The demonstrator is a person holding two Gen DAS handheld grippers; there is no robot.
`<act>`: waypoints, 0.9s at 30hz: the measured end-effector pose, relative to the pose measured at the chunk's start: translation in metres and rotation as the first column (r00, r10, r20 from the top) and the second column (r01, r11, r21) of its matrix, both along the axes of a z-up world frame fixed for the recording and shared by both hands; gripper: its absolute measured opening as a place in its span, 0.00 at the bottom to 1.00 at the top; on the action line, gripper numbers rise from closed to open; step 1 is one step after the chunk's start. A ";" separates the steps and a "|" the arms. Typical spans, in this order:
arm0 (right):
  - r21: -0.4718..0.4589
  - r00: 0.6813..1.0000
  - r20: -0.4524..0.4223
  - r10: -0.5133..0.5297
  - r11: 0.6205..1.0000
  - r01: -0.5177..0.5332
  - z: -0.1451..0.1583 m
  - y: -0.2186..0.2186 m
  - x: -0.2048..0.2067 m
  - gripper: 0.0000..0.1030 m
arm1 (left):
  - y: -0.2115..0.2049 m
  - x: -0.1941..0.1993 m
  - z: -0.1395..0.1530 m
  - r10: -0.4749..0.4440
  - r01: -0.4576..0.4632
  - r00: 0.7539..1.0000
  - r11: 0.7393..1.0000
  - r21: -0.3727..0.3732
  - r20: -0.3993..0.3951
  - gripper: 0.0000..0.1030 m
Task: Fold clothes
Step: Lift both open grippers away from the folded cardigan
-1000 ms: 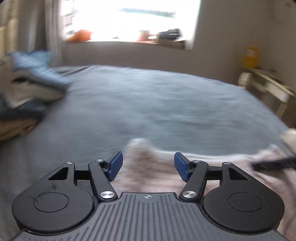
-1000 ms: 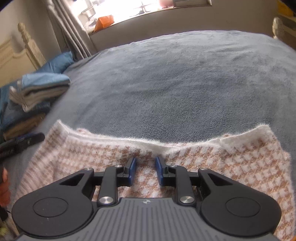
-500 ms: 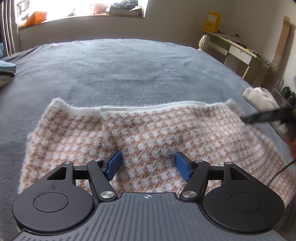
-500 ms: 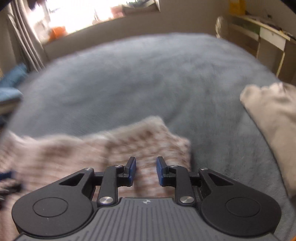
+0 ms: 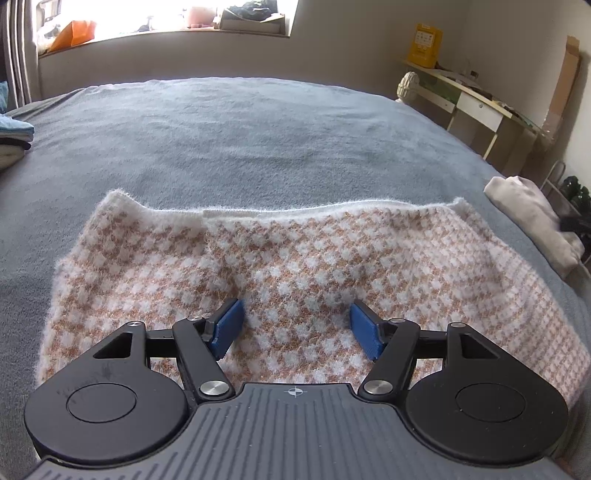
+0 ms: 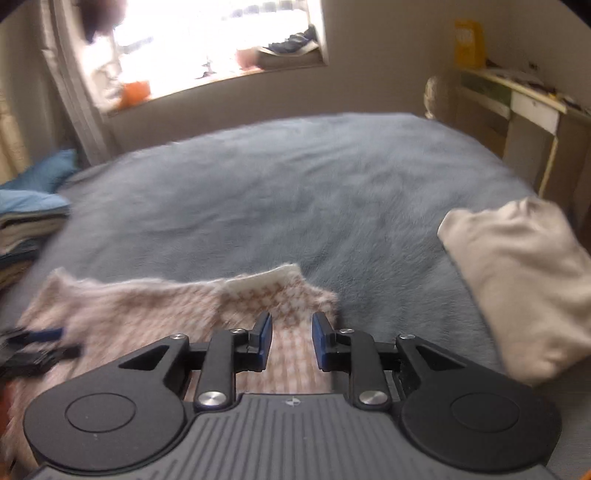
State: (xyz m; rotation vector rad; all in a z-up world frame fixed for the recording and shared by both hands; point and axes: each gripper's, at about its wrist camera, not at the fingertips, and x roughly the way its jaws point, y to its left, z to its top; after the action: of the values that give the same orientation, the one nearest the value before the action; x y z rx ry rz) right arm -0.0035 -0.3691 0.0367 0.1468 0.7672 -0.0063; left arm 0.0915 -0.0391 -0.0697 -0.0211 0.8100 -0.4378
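The left gripper, black with blue pads, hung over the fuzzy pink-and-white houndstooth knit garment with its jaws standing wide and nothing caught between them. The right gripper hovered above the right end of that same garment, its jaws narrow but parted, with cloth visible through the gap below and no pad pressing on it.

The knit garment lay spread flat on the near part of the grey-blue plush bed cover, its white ribbed edge turned toward the far side. In the right wrist view, which was blurred, the left gripper's fingers showed at the left margin above the garment.

Just beyond the garment's right end rested a folded cream-beige cloth near the bed's right edge. At the left edge of the bed sat a stack of folded clothes, blue on top.

Farther off stood a pale wooden desk against the right wall with a yellow box on it, and a bright window sill crowded with small items ran behind the bed.
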 end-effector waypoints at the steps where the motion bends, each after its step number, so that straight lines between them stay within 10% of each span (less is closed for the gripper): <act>1: -0.005 0.999 -0.008 0.045 0.999 -0.045 0.007 0.001 -0.012 0.24 | 0.000 0.000 0.000 0.002 -0.002 1.000 1.000 0.000 -0.001 0.64; 7: -0.048 0.937 -0.168 0.305 0.947 -0.317 -0.006 0.030 -0.057 0.23 | 0.000 -0.001 0.000 0.023 -0.023 1.000 1.000 0.000 -0.008 0.64; 12: -0.122 0.888 -0.380 0.257 0.938 -0.324 -0.087 0.037 -0.052 0.23 | 0.012 -0.004 0.002 0.033 -0.033 0.999 0.998 -0.051 -0.007 0.64; 21: -0.130 0.891 -0.304 0.337 0.912 -0.389 -0.006 0.074 -0.040 0.23 | 0.050 -0.016 0.029 0.074 -0.071 0.996 0.996 -0.061 0.049 0.68; 27: -0.082 0.754 -0.309 0.579 0.774 -0.628 -0.038 0.147 -0.036 0.23 | 0.049 -0.034 0.035 -0.008 0.009 0.998 1.000 -0.021 0.059 0.68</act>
State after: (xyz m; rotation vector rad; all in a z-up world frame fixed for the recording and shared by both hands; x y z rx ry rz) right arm -0.0390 -0.2221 -0.0010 -0.2957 1.0556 0.5390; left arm 0.0576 0.0096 -0.0346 -0.0244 0.7480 -0.4531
